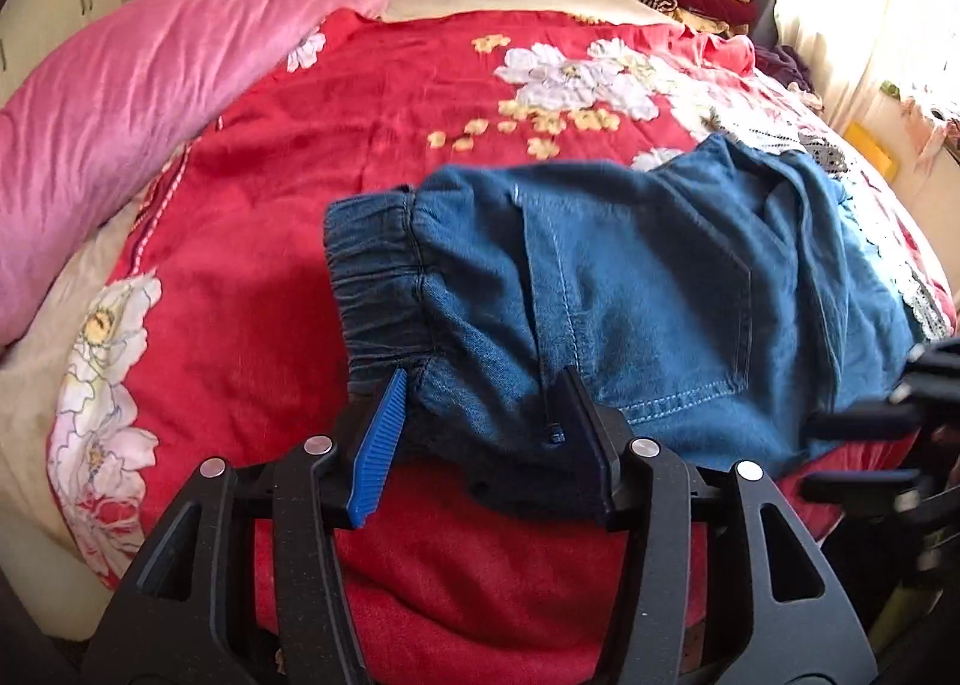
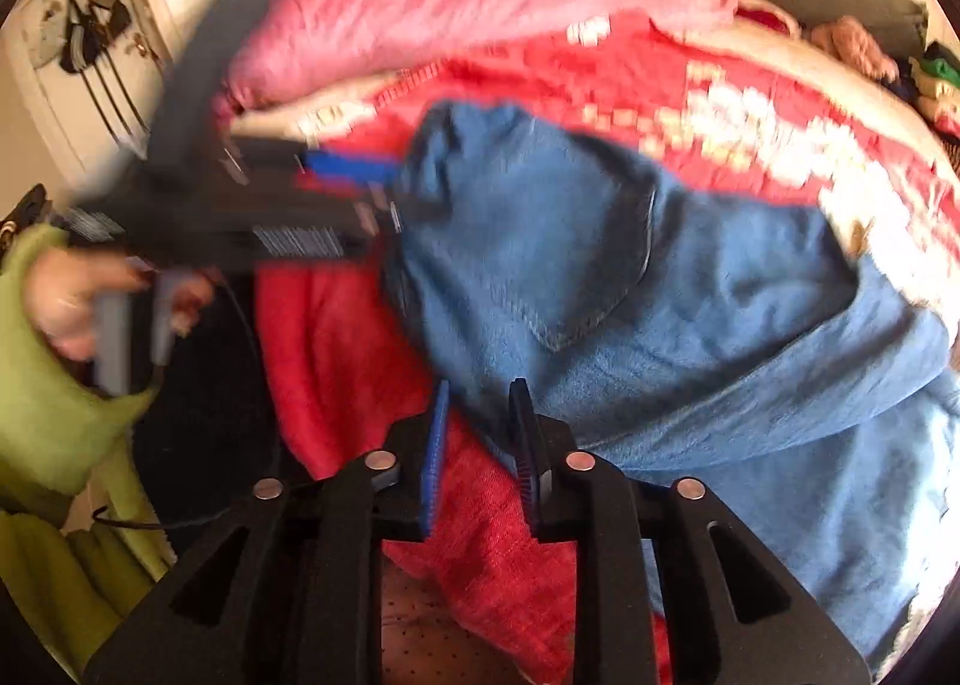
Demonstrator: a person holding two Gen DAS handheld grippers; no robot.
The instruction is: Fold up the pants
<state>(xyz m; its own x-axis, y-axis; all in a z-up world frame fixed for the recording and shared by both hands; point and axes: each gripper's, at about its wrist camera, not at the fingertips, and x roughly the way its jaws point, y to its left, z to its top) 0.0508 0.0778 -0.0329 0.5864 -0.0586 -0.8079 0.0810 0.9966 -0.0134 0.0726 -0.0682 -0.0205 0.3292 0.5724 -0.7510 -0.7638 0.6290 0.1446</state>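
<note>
The bed (image 1: 270,205), under a red floral blanket, carries the pants (image 1: 630,295), which lie bunched near its near edge, elastic waistband to the left, back pocket uppermost.

The left gripper (image 1: 480,433) stands spread, its fingers straddling the waistband corner without pinching it. The right gripper (image 2: 480,445) is partly spread at the denim's lower edge; blur hides whether any cloth is caught.

Risks: closing on a single layer would drag the bundle askew, and the loose denim near the edge could slide off the bed.
</note>
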